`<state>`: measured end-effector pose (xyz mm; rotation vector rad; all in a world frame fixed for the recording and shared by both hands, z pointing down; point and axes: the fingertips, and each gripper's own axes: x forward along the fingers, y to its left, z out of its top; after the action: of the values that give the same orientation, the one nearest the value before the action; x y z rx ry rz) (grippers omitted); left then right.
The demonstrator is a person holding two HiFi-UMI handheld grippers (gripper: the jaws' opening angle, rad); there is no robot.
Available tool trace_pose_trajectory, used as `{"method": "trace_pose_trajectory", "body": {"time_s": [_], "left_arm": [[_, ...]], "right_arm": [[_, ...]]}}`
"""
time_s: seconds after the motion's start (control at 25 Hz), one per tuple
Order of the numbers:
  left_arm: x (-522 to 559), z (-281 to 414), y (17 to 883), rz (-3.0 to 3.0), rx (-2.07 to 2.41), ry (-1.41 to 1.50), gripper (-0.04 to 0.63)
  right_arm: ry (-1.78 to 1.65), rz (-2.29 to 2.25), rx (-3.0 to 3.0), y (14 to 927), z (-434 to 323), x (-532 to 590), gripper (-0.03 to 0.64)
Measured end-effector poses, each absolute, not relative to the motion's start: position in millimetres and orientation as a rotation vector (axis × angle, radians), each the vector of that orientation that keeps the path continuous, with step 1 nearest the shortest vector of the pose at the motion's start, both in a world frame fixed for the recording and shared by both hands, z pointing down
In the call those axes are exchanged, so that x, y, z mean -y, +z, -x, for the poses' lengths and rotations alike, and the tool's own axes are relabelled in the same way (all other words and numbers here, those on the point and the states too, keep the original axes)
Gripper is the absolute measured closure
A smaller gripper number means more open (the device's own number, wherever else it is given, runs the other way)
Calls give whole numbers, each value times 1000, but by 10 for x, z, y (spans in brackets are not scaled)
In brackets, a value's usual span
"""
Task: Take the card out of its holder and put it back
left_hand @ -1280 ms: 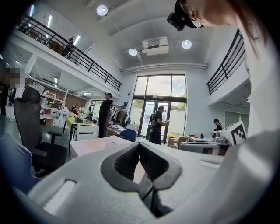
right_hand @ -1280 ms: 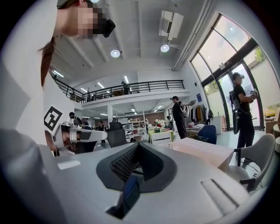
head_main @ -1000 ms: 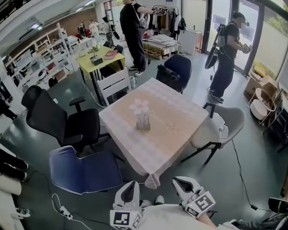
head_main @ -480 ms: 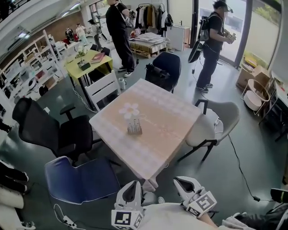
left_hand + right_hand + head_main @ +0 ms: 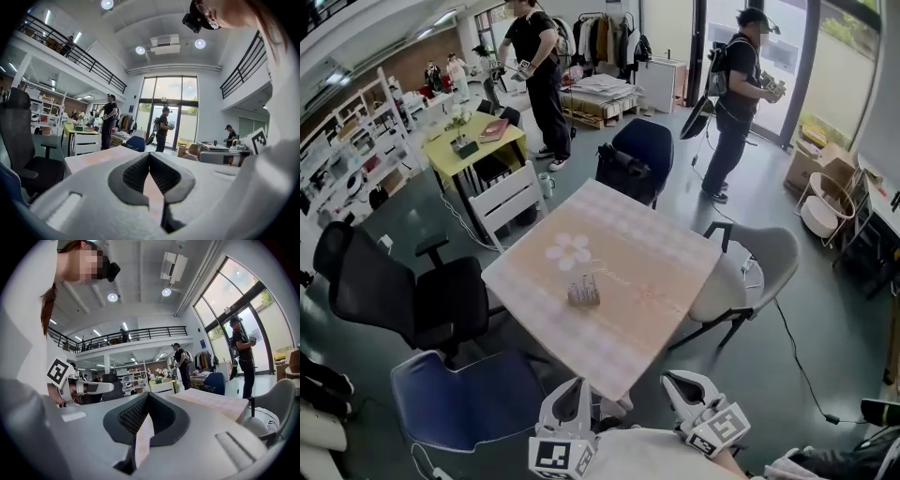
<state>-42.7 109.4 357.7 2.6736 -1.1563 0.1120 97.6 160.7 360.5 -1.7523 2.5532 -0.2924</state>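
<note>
**A:** At the near corner of the bench, how do the claws stand?

**B:** The left claw (image 5: 577, 386) and the right claw (image 5: 675, 382) each have their jaws closed tip to tip, with nothing between them. Both are just short of the bench (image 5: 666, 272) and do not touch it.

**A:** And the card holder?

**B:** The card holder (image 5: 583, 292) stands upright near the middle of the bench. It is just beside the flower print (image 5: 569, 251) on the cloth and well apart from both claws. It is too small here to tell whether the card sits in it.

**A:** What is around the bench?

**B:** A blue chair (image 5: 469, 403) is at its left and a grey chair (image 5: 759, 267) at its right.
</note>
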Motion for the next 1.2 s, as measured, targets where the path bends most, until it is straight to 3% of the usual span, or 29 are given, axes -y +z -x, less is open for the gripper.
{"method": "trace_pose_trajectory", "body": {"time_s": [0.6, 1.2], "left_arm": [[-689, 902, 3756, -2624, 1210, 152, 595], [-376, 740, 3766, -2550, 1292, 167, 595]], "right_arm": [[-322, 1729, -2563, 3719, -615, -1103, 618], [-390, 1614, -2654, 3777, -742, -648, 618]]}}
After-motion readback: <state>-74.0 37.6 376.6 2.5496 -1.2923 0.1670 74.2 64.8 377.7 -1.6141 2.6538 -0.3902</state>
